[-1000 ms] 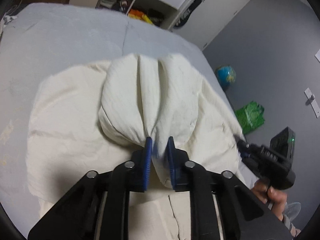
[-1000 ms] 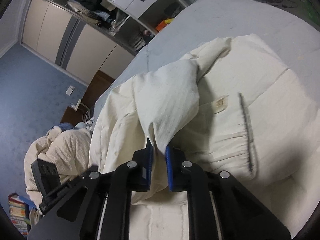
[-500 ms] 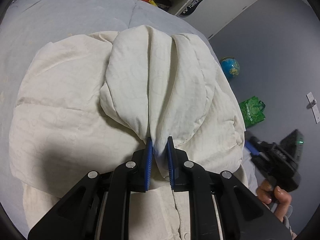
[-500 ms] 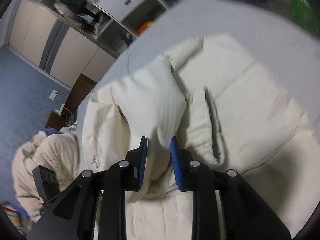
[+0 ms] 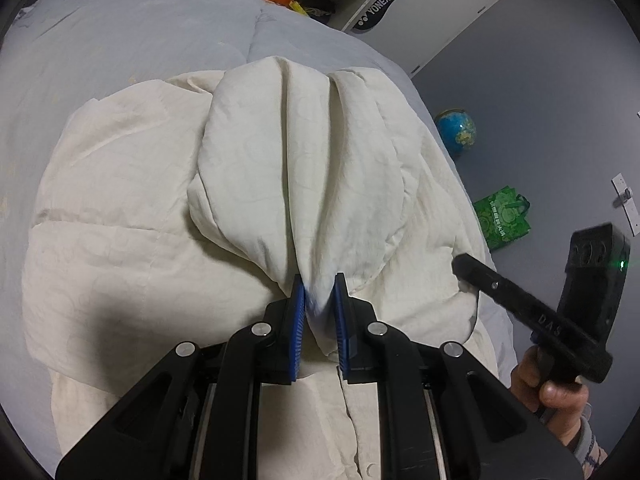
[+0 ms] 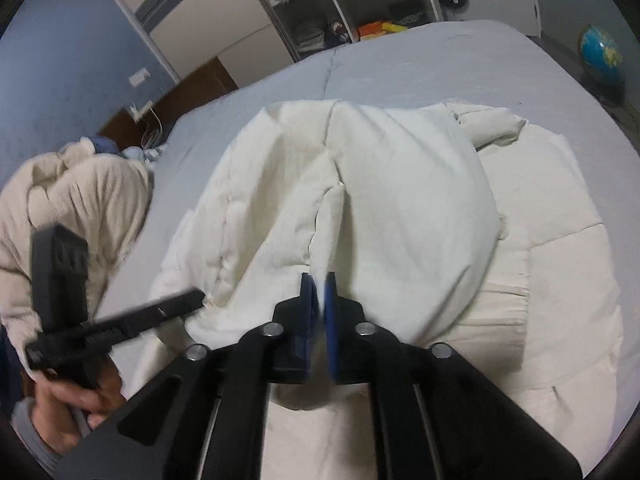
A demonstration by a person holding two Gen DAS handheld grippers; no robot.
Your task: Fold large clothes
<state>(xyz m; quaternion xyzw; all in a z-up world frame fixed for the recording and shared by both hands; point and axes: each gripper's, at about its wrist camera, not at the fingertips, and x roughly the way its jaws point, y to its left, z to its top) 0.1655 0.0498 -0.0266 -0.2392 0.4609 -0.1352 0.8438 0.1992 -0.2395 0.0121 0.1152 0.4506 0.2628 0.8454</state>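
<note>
A large cream padded garment (image 5: 120, 200) lies spread on the grey bed (image 5: 120, 32). My left gripper (image 5: 318, 280) is shut on a raised fold of it, and the cloth fans out from the blue pads toward the far side. In the right wrist view the same garment (image 6: 400, 184) bulges up from my right gripper (image 6: 319, 278), whose pads are shut on a thin pinch of cloth. Each view shows the other gripper held in a hand: the right gripper (image 5: 460, 264) at the garment's right edge, the left gripper (image 6: 196, 298) at its left edge.
A cream knitted heap (image 6: 72, 200) lies on the bed's left side. Beyond the bed's right edge, on the floor, stand a globe (image 5: 456, 132) and a green bag (image 5: 502, 216). Open wardrobe shelves (image 6: 320, 12) stand behind the bed.
The right gripper's jaws widened around the fold, then shut on it, while the gripper rolled and swung over. The left gripper kept its hold and barely moved.
</note>
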